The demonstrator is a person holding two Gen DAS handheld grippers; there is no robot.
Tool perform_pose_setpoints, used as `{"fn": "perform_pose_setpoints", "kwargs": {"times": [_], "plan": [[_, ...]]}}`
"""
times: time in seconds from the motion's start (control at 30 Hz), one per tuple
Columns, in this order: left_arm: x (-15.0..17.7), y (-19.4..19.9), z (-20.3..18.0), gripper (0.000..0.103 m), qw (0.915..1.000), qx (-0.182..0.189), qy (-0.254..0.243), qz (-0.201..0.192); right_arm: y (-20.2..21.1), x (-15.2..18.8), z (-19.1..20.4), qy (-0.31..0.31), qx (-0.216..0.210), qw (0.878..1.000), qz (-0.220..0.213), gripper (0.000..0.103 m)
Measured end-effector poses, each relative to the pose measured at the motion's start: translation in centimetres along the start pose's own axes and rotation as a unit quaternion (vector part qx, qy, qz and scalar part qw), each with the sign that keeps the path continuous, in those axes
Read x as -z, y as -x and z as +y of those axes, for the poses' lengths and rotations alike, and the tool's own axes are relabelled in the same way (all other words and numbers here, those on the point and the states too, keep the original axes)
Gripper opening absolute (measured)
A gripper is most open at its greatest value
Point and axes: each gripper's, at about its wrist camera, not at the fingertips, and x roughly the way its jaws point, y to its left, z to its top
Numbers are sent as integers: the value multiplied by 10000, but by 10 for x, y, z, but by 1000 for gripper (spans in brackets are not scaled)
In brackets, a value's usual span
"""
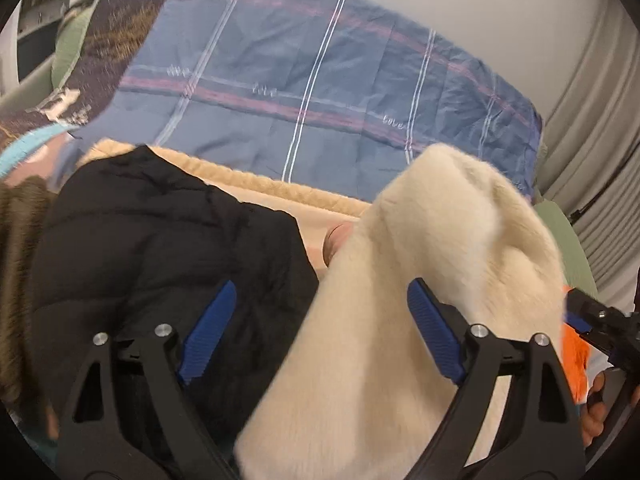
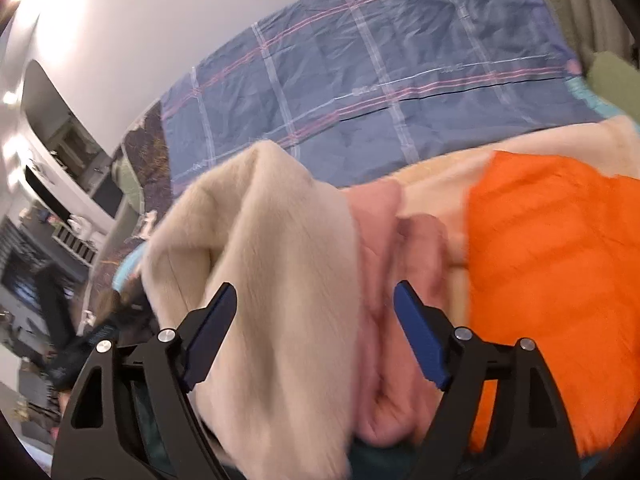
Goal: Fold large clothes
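The quilt [image 1: 320,80] is showing blue with pink and white plaid lines. The fleece garment [image 1: 400,300] is appearing cream, the jacket [image 1: 160,248] black, the padded coat [image 2: 552,280] orange.

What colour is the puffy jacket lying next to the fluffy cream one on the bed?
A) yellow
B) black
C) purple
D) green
B: in the left wrist view a black jacket lies beside the cream one, on the bed.

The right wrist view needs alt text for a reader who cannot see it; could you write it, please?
A cream fleece hangs between the open fingers of the right gripper, over a bed. Beside it lie a pink garment and an orange jacket, with a blue plaid quilt behind.
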Motion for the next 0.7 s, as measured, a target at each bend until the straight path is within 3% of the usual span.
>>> {"fn": "perform_pose_setpoints", "kwargs": {"times": [0.07, 0.1, 0.13, 0.17, 0.2, 0.23, 0.3, 0.43, 0.6, 0.7], "plan": [[-3, -25, 2, 91, 9988, 292, 146, 356, -18, -6, 3, 42, -9, 10000, 79, 84], [0, -35, 2, 91, 9976, 434, 210, 497, -25, -7, 3, 29, 33, 10000, 80, 76], [8, -45, -1, 85, 9966, 533, 205, 598, -28, -6, 3, 6, 2, 10000, 21, 59], [13, -49, -3, 74, 9966, 561, 101, 590, -30, -5, 6, 53, -71, 10000, -35, 26], [19, -50, -9, 44, 9965, 615, -110, 550, -28, -3, 11, 175, -49, 9997, -173, 22], [25, -46, -17, 24, 9956, 705, -436, 437, -22, 0, 17, 339, -33, 9988, -365, 20], [30, -31, -24, 14, 9954, 662, -686, 124, -5, 7, 33, 698, -152, 9957, -589, 18], [40, 45, -23, 12, 9873, 1100, -852, -763, 57, 36, 61, 1281, -782, 9856, -776, 18], [91, 142, 5, 19, 9732, 1443, -1107, -1405, 136, 109, 81, 2144, -926, 9683, -883, 18], [148, 202, 48, 58, 9727, 1462, -861, -1582, 169, 171, 79, 2452, -740, 9641, -708, 22]]}}
